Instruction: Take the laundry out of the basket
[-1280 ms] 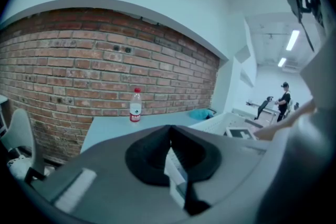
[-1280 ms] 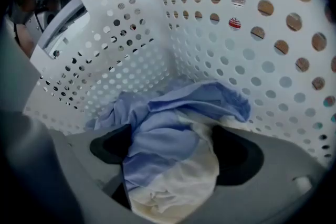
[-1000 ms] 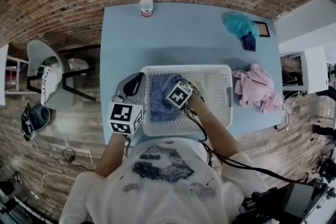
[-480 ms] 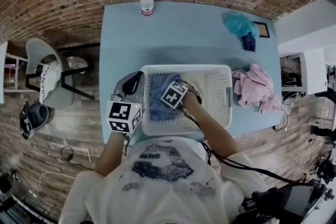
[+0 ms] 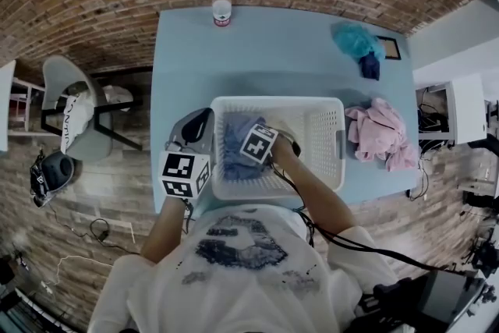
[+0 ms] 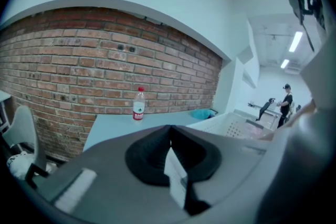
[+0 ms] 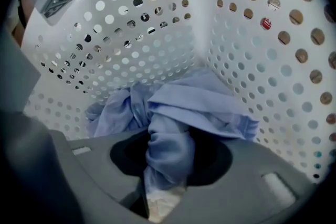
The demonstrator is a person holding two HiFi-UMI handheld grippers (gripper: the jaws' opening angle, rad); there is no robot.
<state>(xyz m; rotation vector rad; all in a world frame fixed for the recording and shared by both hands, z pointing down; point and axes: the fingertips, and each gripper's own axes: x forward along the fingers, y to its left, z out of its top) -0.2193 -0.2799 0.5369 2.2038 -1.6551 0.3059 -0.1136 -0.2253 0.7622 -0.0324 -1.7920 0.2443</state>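
One white perforated laundry basket (image 5: 331,138) stands on the pale blue table (image 5: 257,58), at the edge nearest the person. It holds a single crumpled light-blue garment (image 5: 232,146), lying in the basket's left half against the left wall. In the right gripper view the cloth is heaped on the basket floor in a corner, where two holed walls meet.

The right gripper (image 7: 165,168) points steeply down inside the basket, directly over the garment. Its jaws have just been closing. A bunched fold of the light-blue garment runs up between them and is pinched there, while the rest of the cloth lies on the basket floor.

The left gripper (image 6: 169,131) is just outside the basket's left wall, with its jaws together and nothing between them. It points roughly level toward the table's far side.

Outside the basket:
- A pink garment (image 5: 378,132) is heaped on the table just beside the right wall.
- A teal garment (image 5: 355,39) lies beyond the far right corner, with a dark blue piece (image 5: 369,65) against it and a small dark-framed square (image 5: 391,48) next to them.
- A clear bottle with a red cap (image 5: 222,8) stands upright well beyond the far left corner, at the table's far edge.
- A white chair (image 5: 70,113) stands off the table, left of the basket.
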